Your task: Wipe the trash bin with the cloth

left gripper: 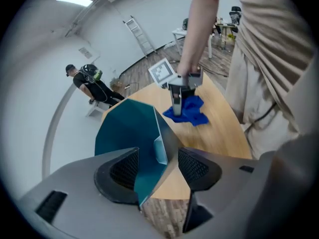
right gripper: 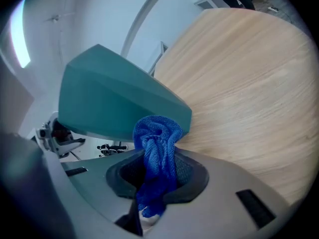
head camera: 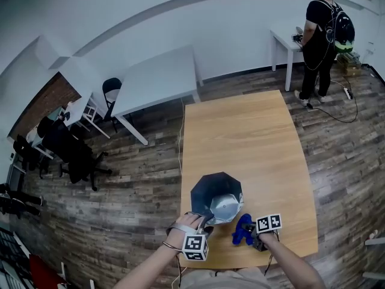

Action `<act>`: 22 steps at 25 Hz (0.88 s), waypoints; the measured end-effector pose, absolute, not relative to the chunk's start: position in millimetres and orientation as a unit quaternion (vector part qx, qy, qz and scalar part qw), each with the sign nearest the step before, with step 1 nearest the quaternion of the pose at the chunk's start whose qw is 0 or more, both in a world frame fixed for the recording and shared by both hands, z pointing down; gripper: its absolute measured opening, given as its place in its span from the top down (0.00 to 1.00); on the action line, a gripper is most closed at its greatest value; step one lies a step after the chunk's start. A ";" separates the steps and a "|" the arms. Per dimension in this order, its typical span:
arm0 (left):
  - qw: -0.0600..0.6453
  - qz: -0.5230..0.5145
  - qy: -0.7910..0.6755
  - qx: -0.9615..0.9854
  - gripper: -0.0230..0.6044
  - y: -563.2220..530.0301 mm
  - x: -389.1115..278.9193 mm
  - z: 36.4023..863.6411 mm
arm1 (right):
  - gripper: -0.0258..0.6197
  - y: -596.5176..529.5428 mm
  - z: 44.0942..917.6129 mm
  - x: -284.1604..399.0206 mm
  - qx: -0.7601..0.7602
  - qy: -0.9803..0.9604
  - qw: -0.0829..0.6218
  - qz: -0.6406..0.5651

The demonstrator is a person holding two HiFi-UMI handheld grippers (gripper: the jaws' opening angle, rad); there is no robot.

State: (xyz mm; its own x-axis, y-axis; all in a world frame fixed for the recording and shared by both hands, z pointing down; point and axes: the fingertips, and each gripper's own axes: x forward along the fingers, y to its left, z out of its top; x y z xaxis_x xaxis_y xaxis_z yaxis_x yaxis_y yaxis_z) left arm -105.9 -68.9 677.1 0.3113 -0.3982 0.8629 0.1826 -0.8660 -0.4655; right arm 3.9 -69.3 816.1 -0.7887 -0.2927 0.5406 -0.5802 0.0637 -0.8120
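We count one trash bin, one cloth and two tools. The bin stands mouth up at the table's near edge. Left tool gapes wide astride its wall; right tool grips the cloth.

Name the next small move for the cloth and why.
Probably ease the right gripper forward to press the cloth against the teal side of the trash bin. Its jaws are shut on the cloth, which sits close beside that wall. The left gripper has its jaws apart around the rim, so push lightly.
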 end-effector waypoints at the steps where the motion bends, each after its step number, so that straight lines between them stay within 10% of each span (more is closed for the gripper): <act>1: 0.265 -0.588 0.068 -0.761 0.58 -70.3 -111.9 679.1 | 0.83 -69.1 804.1 8.2 0.301 -0.727 0.110 0.608; 22: 0.282 -0.649 0.072 -0.702 0.78 -71.8 -125.8 699.0 | 0.83 -63.7 660.6 25.3 0.327 -0.779 -0.007 0.535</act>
